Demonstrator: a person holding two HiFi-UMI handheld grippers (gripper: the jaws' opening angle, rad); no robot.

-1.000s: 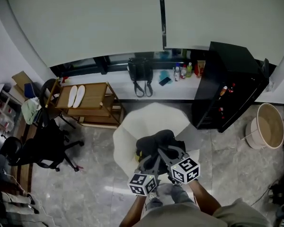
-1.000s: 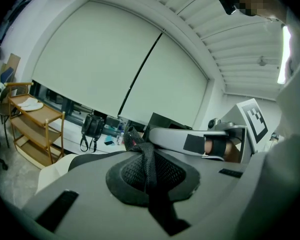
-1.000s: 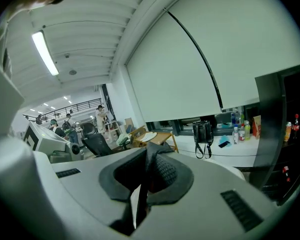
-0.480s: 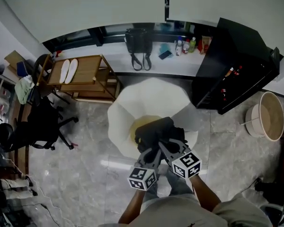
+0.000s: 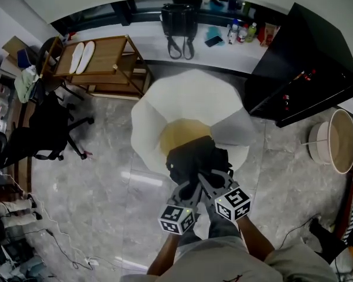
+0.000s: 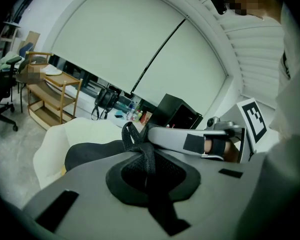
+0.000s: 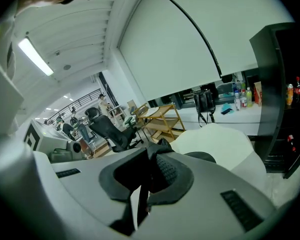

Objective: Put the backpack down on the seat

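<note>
A black backpack (image 5: pixel 195 156) hangs low over the front of the white armchair (image 5: pixel 165 101), partly covering its tan seat cushion (image 5: pixel 177 133). My left gripper (image 5: pixel 190 188) and right gripper (image 5: pixel 207 181) sit side by side just behind it, each shut on a black webbing strap at the backpack's top. In the left gripper view the strap (image 6: pixel 139 143) runs up between the jaws of the left gripper (image 6: pixel 145 160), with the backpack body (image 6: pixel 90 154) beyond. The right gripper view shows the right gripper (image 7: pixel 152 168) clamped on padded strap mesh (image 7: pixel 166 170). Whether the backpack touches the cushion is hidden.
A wooden trolley (image 5: pixel 103 60) with two insoles stands left of the armchair, with a black office chair (image 5: pixel 44 128) further left. A black cabinet (image 5: pixel 309 63) is at the right, beside a round basket (image 5: pixel 343 141). A black handbag (image 5: pixel 177 17) and bottles (image 5: pixel 241 31) sit on the far ledge.
Both grippers and the backpack have sunk toward the seat. The tan cushion now shows behind the backpack, and the head view has tipped further down over the armchair.
</note>
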